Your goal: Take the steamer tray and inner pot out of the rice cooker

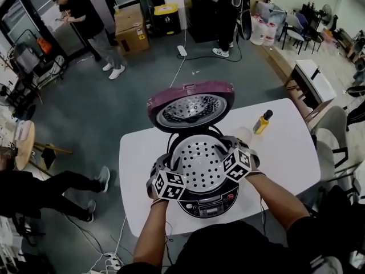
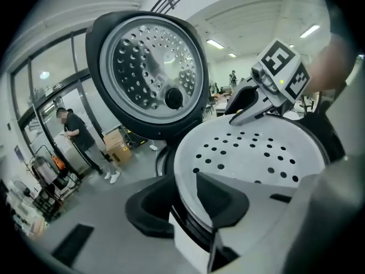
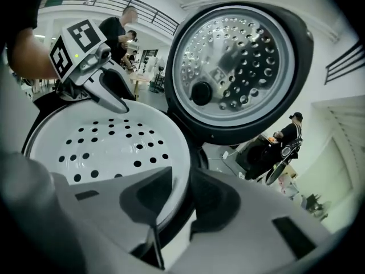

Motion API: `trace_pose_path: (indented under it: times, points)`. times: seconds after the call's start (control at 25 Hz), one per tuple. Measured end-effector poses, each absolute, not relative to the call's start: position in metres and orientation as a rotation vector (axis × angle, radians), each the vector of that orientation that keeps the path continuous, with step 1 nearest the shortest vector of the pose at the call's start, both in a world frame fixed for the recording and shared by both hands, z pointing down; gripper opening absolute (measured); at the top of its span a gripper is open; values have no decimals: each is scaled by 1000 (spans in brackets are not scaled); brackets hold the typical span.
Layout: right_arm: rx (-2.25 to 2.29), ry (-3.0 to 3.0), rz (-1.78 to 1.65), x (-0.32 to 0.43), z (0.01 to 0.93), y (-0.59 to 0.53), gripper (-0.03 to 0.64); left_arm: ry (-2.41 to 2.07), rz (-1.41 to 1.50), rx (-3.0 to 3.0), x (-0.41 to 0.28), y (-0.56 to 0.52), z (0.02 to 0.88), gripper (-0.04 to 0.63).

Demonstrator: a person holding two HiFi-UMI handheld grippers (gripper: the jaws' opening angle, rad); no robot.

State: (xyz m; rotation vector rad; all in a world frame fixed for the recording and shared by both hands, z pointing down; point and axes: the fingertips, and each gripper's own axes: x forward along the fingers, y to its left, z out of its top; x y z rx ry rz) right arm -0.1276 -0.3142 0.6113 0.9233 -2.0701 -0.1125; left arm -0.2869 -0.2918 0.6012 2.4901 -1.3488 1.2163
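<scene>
The rice cooker (image 1: 208, 207) stands on the white table (image 1: 285, 158) with its purple lid (image 1: 191, 107) swung up at the back. The white perforated steamer tray (image 1: 199, 161) sits in its mouth. My left gripper (image 1: 169, 169) grips the tray's left rim and my right gripper (image 1: 231, 150) its right rim. In the left gripper view the gripper (image 2: 179, 196) has one jaw inside the steamer tray (image 2: 256, 153) and one outside, both pressing the rim. The right gripper (image 3: 183, 193) clamps the steamer tray (image 3: 108, 147) the same way. A dark rim, probably the inner pot (image 2: 191, 224), shows under the tray.
A yellow bottle with a black cap (image 1: 262, 121) stands on the table to the right of the lid, with a pale round object (image 1: 244, 135) beside it. Cardboard boxes (image 1: 131, 30), a wooden stool (image 1: 24, 144), chairs and several people surround the table.
</scene>
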Motion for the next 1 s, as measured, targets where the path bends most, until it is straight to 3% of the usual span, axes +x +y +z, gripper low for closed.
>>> trace_pose_path:
  times: [0.12, 0.6, 1.0]
  points:
    - [940, -2076, -119, -128, 610, -314, 95, -1395, 1204, 2463, -290, -295, 601, 94]
    - [993, -2119, -178, -130, 579, -310, 83, -1455, 1214, 2463, -292, -291, 578, 86]
    - [1128, -2157, -287, -113, 500, -294, 81, -1529, 1171, 2615, -276, -277, 491, 84]
